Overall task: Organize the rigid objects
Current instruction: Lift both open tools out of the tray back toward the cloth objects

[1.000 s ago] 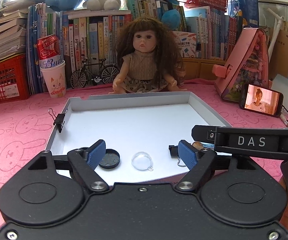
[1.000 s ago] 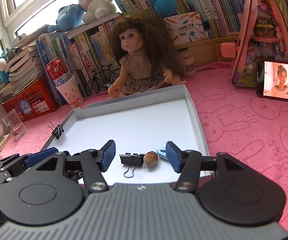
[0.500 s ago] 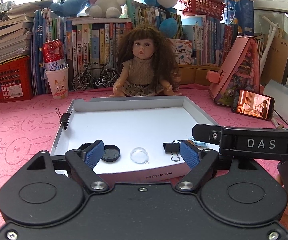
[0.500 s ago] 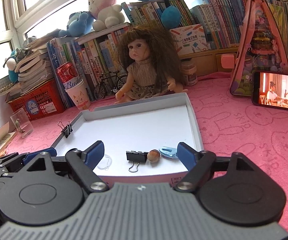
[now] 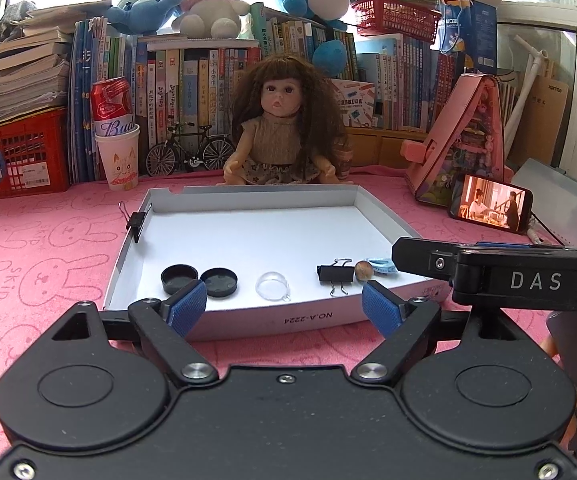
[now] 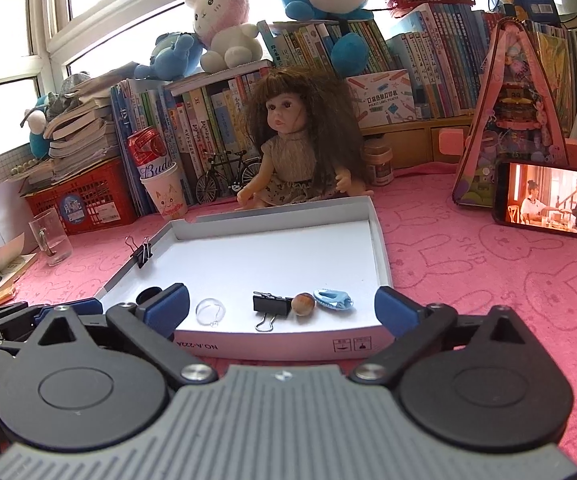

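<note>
At the near edge of a shallow white cardboard tray on the pink rabbit-print bench, the left tool hangs with its blue pads spread apart and nothing between them. The right tool, level with the same edge, has jaws opening wide and also bare, neither pair touching the tray.

Inside the tray, along its near wall, small rigid items lie in a row: two black round plastic caps side by side toward the tray's left corner, then a clear dome-shaped lens, a black metal binder clip, a brown wooden bead touching the clip, and a pale blue plastic clip just beside the bead. A second black binder clip grips the tray's left wall.

With both tools bare and every loose item seen already in the tray, the sorting appears to sit between placements or near its end. Any next move would call for finding another stray item beyond the tray; none is plainly visible.
</note>
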Action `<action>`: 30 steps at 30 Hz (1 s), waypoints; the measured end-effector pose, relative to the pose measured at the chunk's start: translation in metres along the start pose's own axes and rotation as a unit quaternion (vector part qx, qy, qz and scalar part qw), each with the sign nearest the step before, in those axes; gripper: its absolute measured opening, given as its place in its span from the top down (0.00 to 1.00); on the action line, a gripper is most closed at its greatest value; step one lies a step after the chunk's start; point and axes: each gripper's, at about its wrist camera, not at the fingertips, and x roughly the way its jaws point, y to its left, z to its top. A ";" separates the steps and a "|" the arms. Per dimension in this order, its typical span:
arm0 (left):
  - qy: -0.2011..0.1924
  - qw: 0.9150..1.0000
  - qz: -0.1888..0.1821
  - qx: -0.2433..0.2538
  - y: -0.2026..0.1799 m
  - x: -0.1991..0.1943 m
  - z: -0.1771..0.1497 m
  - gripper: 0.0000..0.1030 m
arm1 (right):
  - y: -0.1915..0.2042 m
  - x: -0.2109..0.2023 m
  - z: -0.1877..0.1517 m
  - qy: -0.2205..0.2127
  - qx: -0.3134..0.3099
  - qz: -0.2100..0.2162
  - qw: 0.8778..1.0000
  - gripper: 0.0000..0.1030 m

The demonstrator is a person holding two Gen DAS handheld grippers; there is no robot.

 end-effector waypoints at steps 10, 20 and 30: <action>0.004 1.000 -0.002 0.008 -0.003 -0.010 -0.013 0.17 | 0.001 -0.006 -0.010 0.011 -0.022 -0.008 1.000 0.00; 0.004 1.000 -0.002 0.014 -0.006 -0.020 -0.024 0.16 | -0.002 -0.015 -0.019 0.011 -0.027 -0.017 0.999 0.00; 0.016 1.000 0.001 0.010 -0.007 -0.034 -0.044 0.16 | -0.008 -0.027 -0.037 0.011 -0.034 -0.020 0.999 0.00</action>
